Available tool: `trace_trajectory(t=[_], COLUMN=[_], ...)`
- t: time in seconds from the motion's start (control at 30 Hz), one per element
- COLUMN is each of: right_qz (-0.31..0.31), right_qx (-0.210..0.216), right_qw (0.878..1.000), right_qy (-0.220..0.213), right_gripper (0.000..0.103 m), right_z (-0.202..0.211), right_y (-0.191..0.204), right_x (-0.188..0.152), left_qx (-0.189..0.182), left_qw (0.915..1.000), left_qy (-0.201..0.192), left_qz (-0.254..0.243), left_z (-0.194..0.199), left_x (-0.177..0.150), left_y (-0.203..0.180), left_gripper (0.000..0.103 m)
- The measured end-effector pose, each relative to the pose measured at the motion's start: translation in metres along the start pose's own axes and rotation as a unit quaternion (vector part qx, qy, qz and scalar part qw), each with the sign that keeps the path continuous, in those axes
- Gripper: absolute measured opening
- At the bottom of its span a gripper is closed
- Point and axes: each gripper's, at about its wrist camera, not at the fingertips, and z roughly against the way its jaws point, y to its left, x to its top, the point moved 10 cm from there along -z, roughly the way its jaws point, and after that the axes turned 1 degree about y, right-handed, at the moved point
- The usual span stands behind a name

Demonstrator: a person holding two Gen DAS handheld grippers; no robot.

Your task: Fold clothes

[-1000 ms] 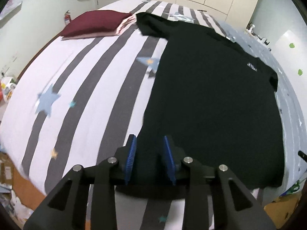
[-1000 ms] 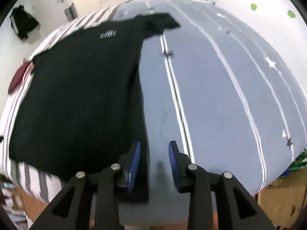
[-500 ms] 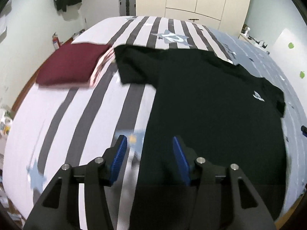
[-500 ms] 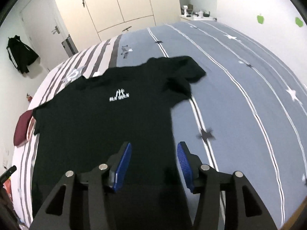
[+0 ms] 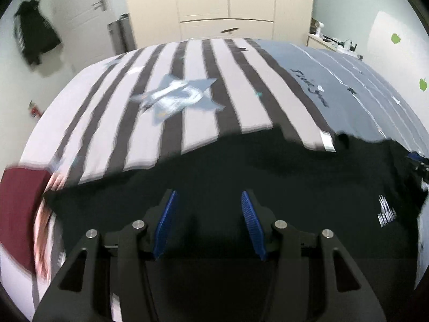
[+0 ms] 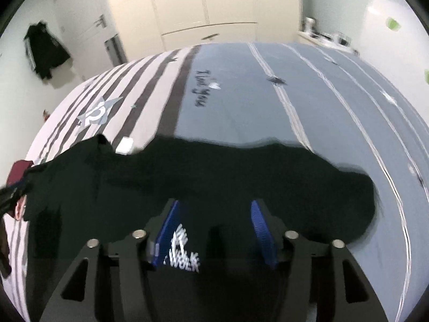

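The black T-shirt (image 5: 268,177) lies crosswise under both tools: left tool (image 5: 207,222) open and empty, right tool (image 6: 218,232) opening, empty, nearer the logo.

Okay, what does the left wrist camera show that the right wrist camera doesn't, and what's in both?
Only the left wrist view shows the left tongs, open over the black T-shirt, and much of the folded maroon garment.

Only the right wrist view shows the right tongs, opening, nothing pressed between them, above the shirt's white logo, and its far sleeve.

Both show the shirt, the bedspread, the wardrobe and a hanging black jacket.
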Motion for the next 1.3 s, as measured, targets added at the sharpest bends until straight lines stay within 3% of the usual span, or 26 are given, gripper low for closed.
trace_trajectory(t=[0.13, 0.33, 0.43, 0.5, 0.53, 0.57, 0.63, 0.7, 0.8, 0.93, 0.97, 1.0, 1.03, 1.07, 1.13, 1.3], right_qz=[0.04, 0.097, 0.107, 0.113, 0.116, 0.116, 0.103, 0.122, 0.166, 0.148, 0.144, 0.152, 0.159, 0.166, 0.168, 0.124], right_qx=[0.002, -0.023, -0.024, -0.018, -0.013, -0.006, 0.032, 0.043, 0.05, 0.042, 0.041, 0.048, 0.055, 0.06, 0.057, 0.019], right_qw=[0.999, 0.994, 0.992, 0.991, 0.99, 0.99, 0.99, 0.987, 0.981, 0.984, 0.985, 0.984, 0.982, 0.981, 0.981, 0.992], right_qy=[0.015, 0.048, 0.068, 0.074, 0.078, 0.081, 0.094, 0.097, 0.092, 0.09, 0.088, 0.084, 0.081, 0.077, 0.074, 0.033], right_gripper=[0.056, 0.056, 0.056, 0.056, 0.055, 0.054, 0.046, 0.046, 0.047, 0.062, 0.061, 0.055, 0.039, 0.029, 0.01, 0.007], right_z=[-0.067, -0.128, -0.148, -0.152, -0.154, -0.155, -0.153, -0.15, -0.146, -0.155, -0.156, -0.155, -0.154, -0.152, -0.149, -0.136], right_y=[0.022, 0.035, 0.037, 0.035, 0.036, 0.036, 0.037, 0.038, 0.043, 0.038, 0.038, 0.041, 0.045, 0.048, 0.055, 0.044], right_x=[0.039, 0.056, 0.056, 0.056, 0.055, 0.055, 0.053, 0.047, 0.038, 0.041, 0.042, 0.042, 0.041, 0.04, 0.04, 0.073], left_qx=[-0.026, -0.034, -0.047, -0.07, -0.086, -0.107, -0.13, -0.144, -0.148, -0.128, -0.124, -0.123, -0.12, -0.109, -0.088, -0.072], left_qw=[0.9993, 0.9942, 0.9927, 0.9912, 0.99, 0.9882, 0.9847, 0.9821, 0.9813, 0.9843, 0.9848, 0.9851, 0.9863, 0.9883, 0.9916, 0.9962], left_qy=[0.017, 0.051, 0.052, 0.068, 0.075, 0.078, 0.083, 0.083, 0.078, 0.064, 0.06, 0.057, 0.053, 0.048, 0.041, -0.004], left_qz=[-0.021, -0.089, -0.098, -0.089, -0.083, -0.077, -0.081, -0.088, -0.094, -0.103, -0.107, -0.106, -0.1, -0.096, -0.086, -0.048], left_z=[-0.055, -0.107, -0.119, -0.126, -0.127, -0.126, -0.123, -0.122, -0.122, -0.124, -0.123, -0.122, -0.12, -0.118, -0.115, -0.095], left_x=[0.033, 0.038, 0.039, 0.035, 0.033, 0.032, 0.028, 0.025, 0.022, 0.021, 0.021, 0.021, 0.023, 0.025, 0.03, 0.069], left_y=[-0.018, -0.039, -0.041, -0.043, -0.045, -0.047, -0.047, -0.047, -0.048, -0.052, -0.054, -0.055, -0.056, -0.056, -0.054, -0.038], left_gripper=[0.047, 0.047, 0.048, 0.046, 0.036, 0.033, 0.032, 0.032, 0.033, 0.033, 0.03, 0.018, 0.011, 0.002, 0.001, 0.001])
